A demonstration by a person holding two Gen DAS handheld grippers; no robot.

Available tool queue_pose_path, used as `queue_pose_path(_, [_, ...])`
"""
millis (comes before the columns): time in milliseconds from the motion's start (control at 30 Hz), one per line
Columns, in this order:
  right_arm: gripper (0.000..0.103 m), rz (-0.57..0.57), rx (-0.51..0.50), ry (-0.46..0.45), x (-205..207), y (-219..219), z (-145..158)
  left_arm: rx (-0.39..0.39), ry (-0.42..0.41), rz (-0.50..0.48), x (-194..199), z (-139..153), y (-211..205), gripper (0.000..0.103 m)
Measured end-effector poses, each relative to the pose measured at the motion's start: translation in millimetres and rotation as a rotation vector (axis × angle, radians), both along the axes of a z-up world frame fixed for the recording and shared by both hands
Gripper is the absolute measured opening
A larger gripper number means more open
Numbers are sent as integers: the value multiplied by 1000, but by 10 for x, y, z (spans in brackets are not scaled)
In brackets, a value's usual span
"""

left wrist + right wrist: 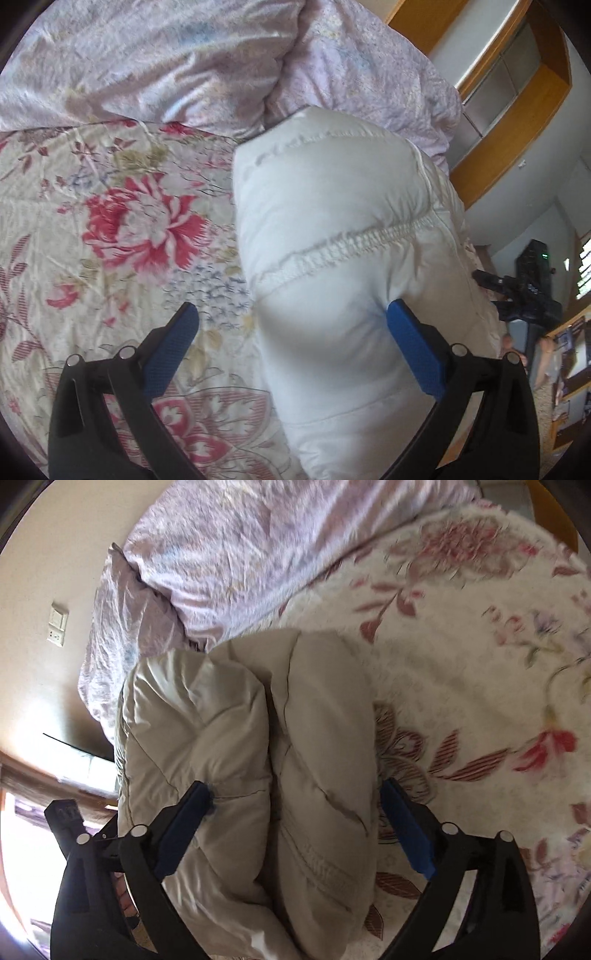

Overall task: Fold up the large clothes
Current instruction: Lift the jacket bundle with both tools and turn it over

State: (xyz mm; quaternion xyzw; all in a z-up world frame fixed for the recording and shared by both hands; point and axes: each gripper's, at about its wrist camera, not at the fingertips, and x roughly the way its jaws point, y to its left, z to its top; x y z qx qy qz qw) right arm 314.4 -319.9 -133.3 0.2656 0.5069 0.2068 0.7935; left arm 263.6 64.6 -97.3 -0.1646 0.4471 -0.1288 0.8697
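Note:
A puffy white down jacket (332, 236) lies folded into a thick bundle on a floral bedspread (122, 221). My left gripper (291, 314) is open, its right blue pad pressing against the bundle's side and its left pad over the bedspread. In the right wrist view the same jacket (236, 738) looks beige, with two padded lobes side by side. My right gripper (295, 797) is open and straddles the bundle, its left pad touching the left lobe and its right pad beside the right lobe.
A crumpled lilac duvet (184, 62) lies at the far side of the bed, also in the right wrist view (236, 550). A wooden frame (517, 122) and wall are at the right. The other gripper (517, 295) shows beyond the jacket. A wall switch (59, 622) is at the left.

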Motion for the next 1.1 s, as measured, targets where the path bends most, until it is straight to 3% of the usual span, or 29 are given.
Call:
queue_pose_path(167, [102,52,79,82,138,87,-207,-11,8,-29,81,-36,-130,101])
queue_pose_path(367, [102,144,156,104,244,275,-237,-80,38,-50,180,-136,-175,101])
queue_pose_path(533, [102,184,158,76,277,395,-213,-175,69,-62,240,-239,-152,101])
queue_pose_path(933, [102,188,207,81,286,333,-269,-258,93,-72,308,-339,-99,101])
queue_pose_path(1100, [102,216,206,78,308,351,-285,-363,176,-97,327,-458,56,101])
